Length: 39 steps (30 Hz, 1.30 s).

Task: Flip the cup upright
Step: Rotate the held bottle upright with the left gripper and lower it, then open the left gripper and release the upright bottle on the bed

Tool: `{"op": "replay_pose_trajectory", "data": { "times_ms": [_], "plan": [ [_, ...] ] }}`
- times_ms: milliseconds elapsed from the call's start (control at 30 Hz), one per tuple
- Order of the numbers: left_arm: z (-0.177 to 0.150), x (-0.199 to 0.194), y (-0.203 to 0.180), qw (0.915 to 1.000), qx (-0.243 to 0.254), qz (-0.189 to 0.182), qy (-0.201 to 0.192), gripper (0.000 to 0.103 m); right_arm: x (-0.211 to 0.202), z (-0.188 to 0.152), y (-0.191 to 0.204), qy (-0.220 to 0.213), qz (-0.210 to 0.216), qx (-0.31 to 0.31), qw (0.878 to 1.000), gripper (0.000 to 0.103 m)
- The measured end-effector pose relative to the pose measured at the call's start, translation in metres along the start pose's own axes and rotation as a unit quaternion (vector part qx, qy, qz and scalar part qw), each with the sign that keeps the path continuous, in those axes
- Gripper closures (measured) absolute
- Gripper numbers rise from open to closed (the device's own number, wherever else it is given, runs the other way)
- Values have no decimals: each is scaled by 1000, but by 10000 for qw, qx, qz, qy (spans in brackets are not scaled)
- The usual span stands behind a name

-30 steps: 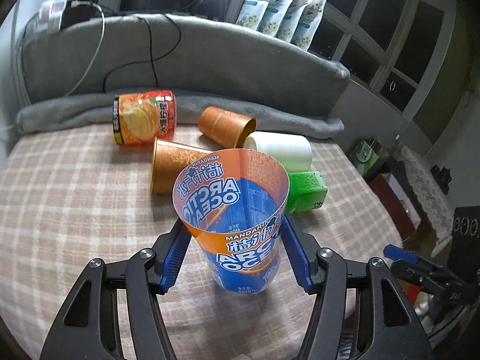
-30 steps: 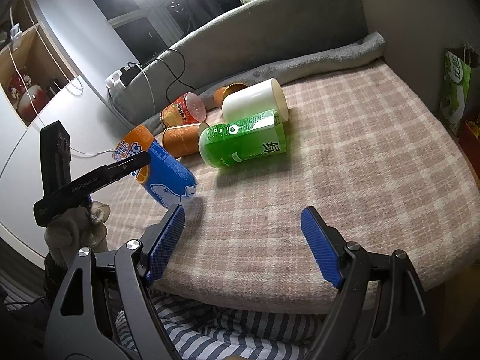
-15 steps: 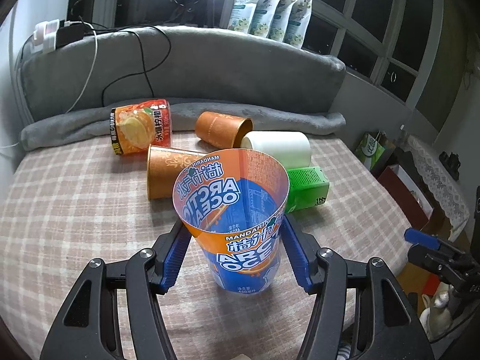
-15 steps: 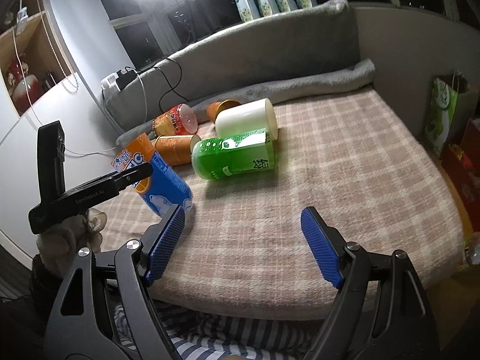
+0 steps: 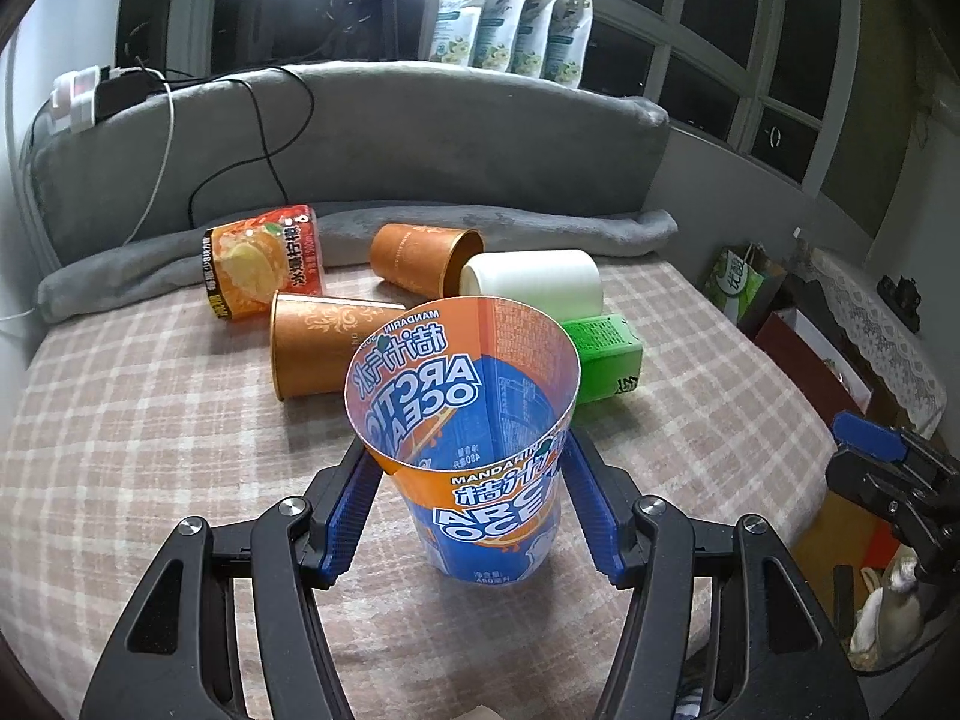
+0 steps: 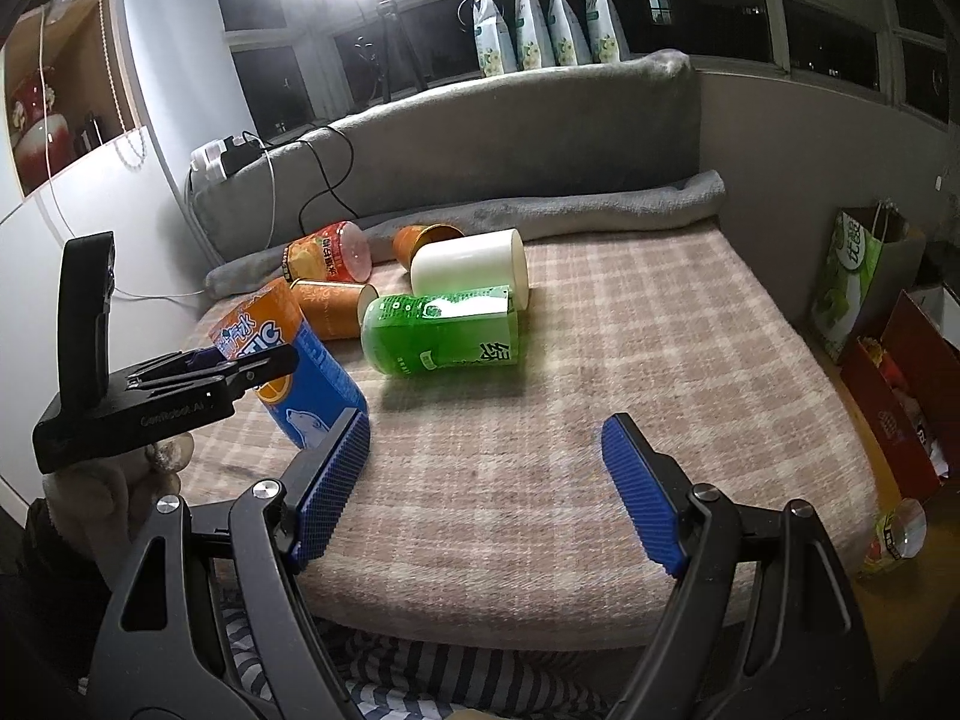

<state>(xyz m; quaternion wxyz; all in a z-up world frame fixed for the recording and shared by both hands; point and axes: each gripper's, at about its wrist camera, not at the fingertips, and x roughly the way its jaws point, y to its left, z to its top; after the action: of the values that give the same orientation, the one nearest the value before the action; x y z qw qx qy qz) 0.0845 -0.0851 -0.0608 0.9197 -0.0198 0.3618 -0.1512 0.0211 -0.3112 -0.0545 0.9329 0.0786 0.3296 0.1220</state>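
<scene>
The blue and orange Arctic Ocean cup (image 5: 480, 450) stands mouth up, tilted a little, between the blue pads of my left gripper (image 5: 468, 504), which is shut on it near the front of the checked bed cover. In the right wrist view the same cup (image 6: 300, 360) leans left, held by the left gripper (image 6: 198, 378). My right gripper (image 6: 486, 480) is open and empty over the front edge of the bed; it shows at the right edge of the left wrist view (image 5: 870, 444).
Several cups lie on their sides behind: two brown paper cups (image 5: 324, 348) (image 5: 420, 258), an orange printed cup (image 5: 264, 264), a white cup (image 5: 534, 282) and a green cup (image 6: 444, 330). A grey bolster (image 5: 480, 222) lines the back. Bags and boxes (image 6: 852, 282) stand right of the bed.
The left gripper has pulled back and up slightly with the cup still held. The right gripper has drifted back and levelled; its jaws stay open.
</scene>
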Motion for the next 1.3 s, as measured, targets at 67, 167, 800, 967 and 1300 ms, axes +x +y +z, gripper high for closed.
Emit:
{"op": "replay_pose_trajectory", "data": {
  "times_ms": [67, 167, 800, 967, 1300],
  "plan": [
    [-1, -1, -1, 10000, 10, -33, -1, 41, -1, 0, 0, 0, -1, 17, 10000, 21],
    [-2, -1, -1, 10000, 4, -73, -5, 41, -2, 1, 0, -6, -12, 22, 10000, 21],
    [-4, -4, -12, 9996, 95, -259, 47, 26, -7, 0, -1, -98, 13, -47, 9999, 21],
    [-7, -9, -15, 9994, 177, -276, 57, 26, -7, 1, 3, -125, 38, -58, 9999, 20],
    [-24, -40, -1, 9998, 7, -63, -212, 26, -17, 9, 17, -543, -207, -254, 9980, 18]
  ]
}}
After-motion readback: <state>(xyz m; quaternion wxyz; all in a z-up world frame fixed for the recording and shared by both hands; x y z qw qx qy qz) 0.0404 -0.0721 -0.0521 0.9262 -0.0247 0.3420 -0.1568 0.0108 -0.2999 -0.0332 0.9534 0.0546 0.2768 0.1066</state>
